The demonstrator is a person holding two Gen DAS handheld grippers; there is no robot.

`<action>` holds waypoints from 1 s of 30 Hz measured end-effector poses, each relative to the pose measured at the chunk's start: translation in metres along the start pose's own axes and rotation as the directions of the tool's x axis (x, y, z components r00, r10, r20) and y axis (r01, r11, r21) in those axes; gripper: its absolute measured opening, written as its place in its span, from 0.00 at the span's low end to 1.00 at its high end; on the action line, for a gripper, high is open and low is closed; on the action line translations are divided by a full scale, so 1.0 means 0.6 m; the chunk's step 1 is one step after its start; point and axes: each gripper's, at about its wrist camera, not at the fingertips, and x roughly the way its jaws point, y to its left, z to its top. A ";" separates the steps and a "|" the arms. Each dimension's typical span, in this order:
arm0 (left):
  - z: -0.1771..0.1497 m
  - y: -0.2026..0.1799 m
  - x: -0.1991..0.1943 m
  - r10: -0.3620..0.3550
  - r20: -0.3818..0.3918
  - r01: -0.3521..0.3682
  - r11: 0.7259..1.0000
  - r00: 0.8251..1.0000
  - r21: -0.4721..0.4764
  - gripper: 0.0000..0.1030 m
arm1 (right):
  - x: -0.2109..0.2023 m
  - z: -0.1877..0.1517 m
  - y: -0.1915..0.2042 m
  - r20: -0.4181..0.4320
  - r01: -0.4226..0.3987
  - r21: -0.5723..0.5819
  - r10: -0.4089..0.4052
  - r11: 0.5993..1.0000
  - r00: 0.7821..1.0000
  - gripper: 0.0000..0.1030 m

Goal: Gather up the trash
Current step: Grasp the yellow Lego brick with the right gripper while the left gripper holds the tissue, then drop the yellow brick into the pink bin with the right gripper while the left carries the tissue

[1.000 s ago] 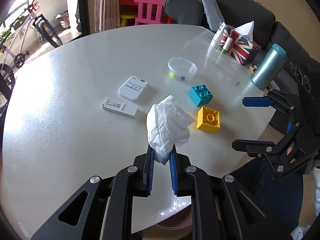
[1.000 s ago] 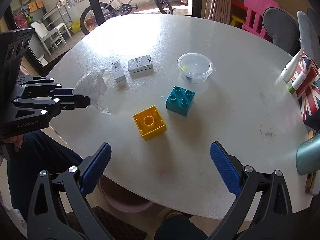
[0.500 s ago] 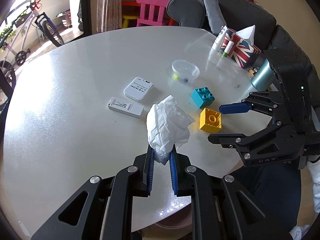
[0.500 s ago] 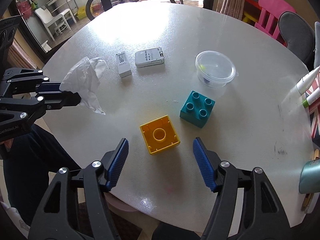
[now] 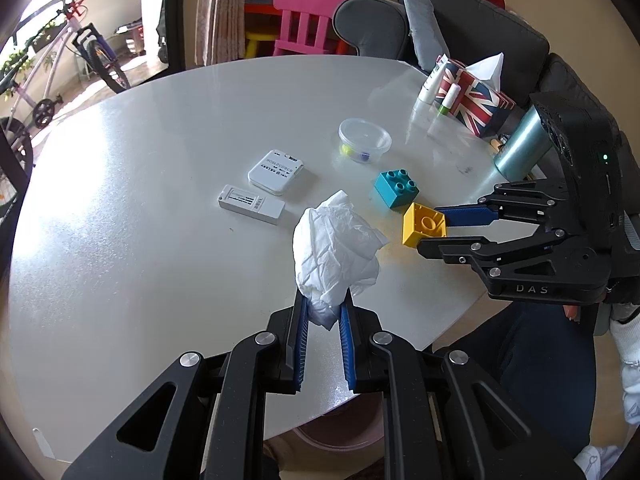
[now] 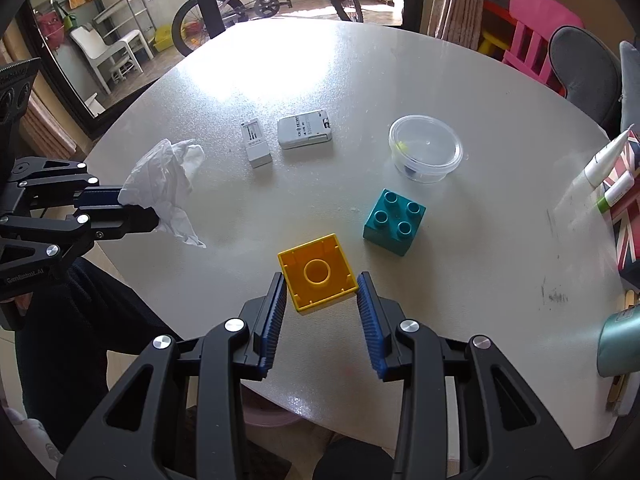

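2 bricks crowd the table [image 6: 400, 60]: right gripper [image 6: 322, 292] fingers closing around the yellow brick [image 6: 318, 272]; left gripper [image 5: 323, 312] fingers pinch tissue [image 5: 336, 252].

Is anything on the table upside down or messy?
Yes. The yellow block lies upside down, hollow side up, between the fingers of the right gripper, which have just been closing around it. The teal block beside it sits studs up. The crumpled tissue is pinched in the left gripper.

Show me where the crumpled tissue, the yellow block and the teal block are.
crumpled tissue [image 5: 334, 248], left wrist view, its middle.
yellow block [image 6: 318, 272], right wrist view, its hollow.
teal block [image 6: 394, 220], right wrist view, studded top.
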 end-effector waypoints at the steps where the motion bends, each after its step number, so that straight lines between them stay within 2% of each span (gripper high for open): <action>1: -0.002 -0.001 -0.004 0.000 0.003 0.000 1.000 1.000 -0.001 0.14 | -0.007 -0.002 0.001 0.009 -0.002 0.005 0.002 1.000 1.000 0.35; 18: -0.040 -0.038 -0.082 -0.009 0.054 0.008 1.000 0.998 0.020 0.14 | -0.130 -0.050 0.071 0.120 -0.030 -0.041 0.034 0.999 0.992 0.35; 30: -0.092 -0.056 -0.111 -0.021 0.046 0.020 1.000 0.999 0.011 0.14 | -0.149 -0.113 0.107 0.098 -0.090 -0.044 0.094 0.995 0.991 0.35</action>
